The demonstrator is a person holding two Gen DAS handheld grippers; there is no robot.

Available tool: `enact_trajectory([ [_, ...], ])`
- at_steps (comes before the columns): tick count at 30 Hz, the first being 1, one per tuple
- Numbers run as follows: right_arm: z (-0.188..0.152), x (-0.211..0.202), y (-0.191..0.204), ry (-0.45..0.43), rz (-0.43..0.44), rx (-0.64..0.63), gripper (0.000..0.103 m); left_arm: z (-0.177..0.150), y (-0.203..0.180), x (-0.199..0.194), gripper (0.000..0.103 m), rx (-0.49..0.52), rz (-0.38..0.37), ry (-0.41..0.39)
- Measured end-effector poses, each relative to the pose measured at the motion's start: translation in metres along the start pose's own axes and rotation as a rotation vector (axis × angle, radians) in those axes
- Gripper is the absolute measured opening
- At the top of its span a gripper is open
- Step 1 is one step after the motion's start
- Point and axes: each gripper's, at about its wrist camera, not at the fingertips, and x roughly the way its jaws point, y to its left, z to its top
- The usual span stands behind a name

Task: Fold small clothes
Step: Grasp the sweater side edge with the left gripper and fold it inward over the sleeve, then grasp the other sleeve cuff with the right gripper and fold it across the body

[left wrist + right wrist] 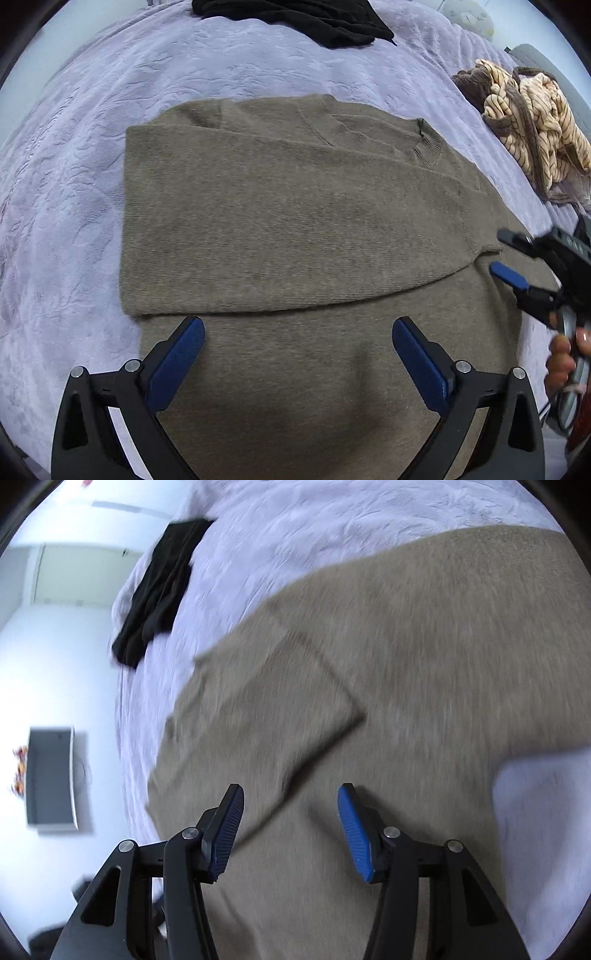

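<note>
Olive knit sweater [295,229] fills the middle of the frame on the lilac bedspread [74,184], one side folded over. Our left gripper [298,332] hangs wide open, the right gripper [291,794] half open — both empty. Next, we judge, grip the lower hem and fold upward.

An olive-brown knit sweater [295,229] lies flat on a pale lilac bedspread [74,184], partly folded — its upper part is turned over onto the body, leaving a straight folded edge across the middle and a second layer showing below. The ribbed neckband [424,146] sits at the far right corner of the folded part. The right wrist view, though blurred, shows a sleeve laid across the body as a flat rectangular flap [273,709]. Two more garments wait on the bedspread, well apart from the sweater — a crumpled black garment [303,18] at the far edge and a bunched cream-and-brown striped one [532,136] to the right.
</note>
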Motion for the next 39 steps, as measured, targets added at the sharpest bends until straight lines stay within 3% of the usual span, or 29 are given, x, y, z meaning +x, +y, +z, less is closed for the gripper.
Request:
enact_trajectory([
  [1, 0.006, 0.005, -0.003, -0.005, -0.008, 0.014, 0.040, 0.000, -0.005, 0.003, 0.102, 0.006, 0.001, 0.007],
  [2, 0.009, 0.008, -0.005, 0.000, -0.039, 0.010, 0.012, -0.001, -0.009, 0.007, 0.102, 0.012, 0.001, 0.018],
  [3, 0.010, 0.011, -0.007, 0.011, -0.081, -0.002, 0.010, -0.002, -0.013, 0.011, 0.102, 0.017, 0.001, 0.031],
  [9, -0.002, -0.013, -0.016, 0.043, -0.059, -0.066, 0.011, -0.007, -0.033, 0.015, 0.102, 0.055, -0.031, 0.077],
  [19, -0.026, -0.065, -0.073, 0.026, 0.005, 0.080, 0.013, -0.001, -0.073, 0.016, 0.102, 0.112, -0.043, 0.090],
  [22, -0.027, -0.077, -0.087, 0.009, 0.005, 0.108, 0.020, 0.001, -0.084, 0.018, 0.102, 0.128, -0.050, 0.095],
  [25, -0.026, -0.087, -0.096, -0.006, 0.000, 0.120, 0.051, -0.001, -0.090, 0.019, 0.102, 0.142, -0.049, 0.100],
  [39, -0.009, -0.136, -0.144, -0.109, 0.005, 0.179, 0.052, -0.002, -0.136, 0.040, 0.102, 0.203, -0.026, 0.131],
])
